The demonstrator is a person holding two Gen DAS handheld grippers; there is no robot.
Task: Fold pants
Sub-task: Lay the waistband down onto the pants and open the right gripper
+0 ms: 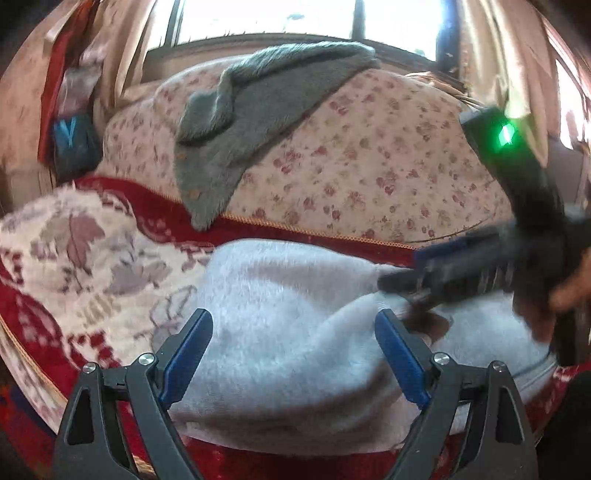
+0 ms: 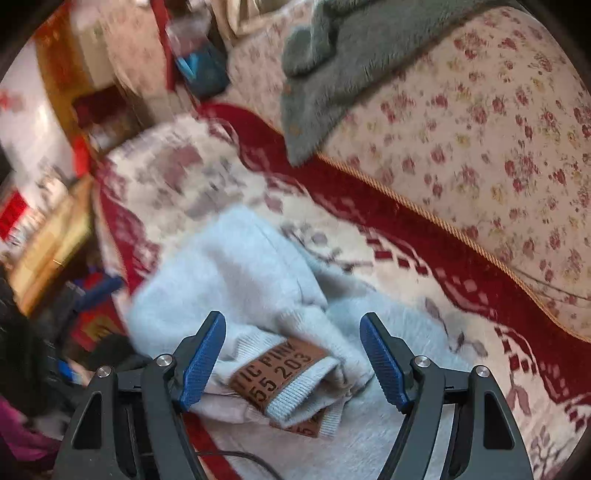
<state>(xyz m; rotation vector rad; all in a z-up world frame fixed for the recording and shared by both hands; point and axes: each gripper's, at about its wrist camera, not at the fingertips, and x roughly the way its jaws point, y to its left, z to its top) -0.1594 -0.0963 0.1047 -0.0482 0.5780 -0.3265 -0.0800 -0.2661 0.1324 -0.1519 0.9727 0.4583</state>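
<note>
The pale grey-blue pants [image 1: 288, 332] lie bunched on the red and cream patterned blanket [image 1: 74, 243]. My left gripper [image 1: 293, 325] is open just above the pants, its blue pads on either side of the cloth. In the left wrist view the right gripper [image 1: 443, 273] shows blurred at the right, over the far edge of the pants. In the right wrist view my right gripper [image 2: 293, 328] is open above the folded pants [image 2: 236, 280], over the waistband with its brown label [image 2: 284, 373].
A floral sofa back [image 1: 369, 158] runs behind, with a grey fleece garment [image 1: 251, 122] draped on it. Curtains and a bright window [image 1: 295, 18] are beyond. Clutter and a blue box [image 2: 201, 70] stand at the left end.
</note>
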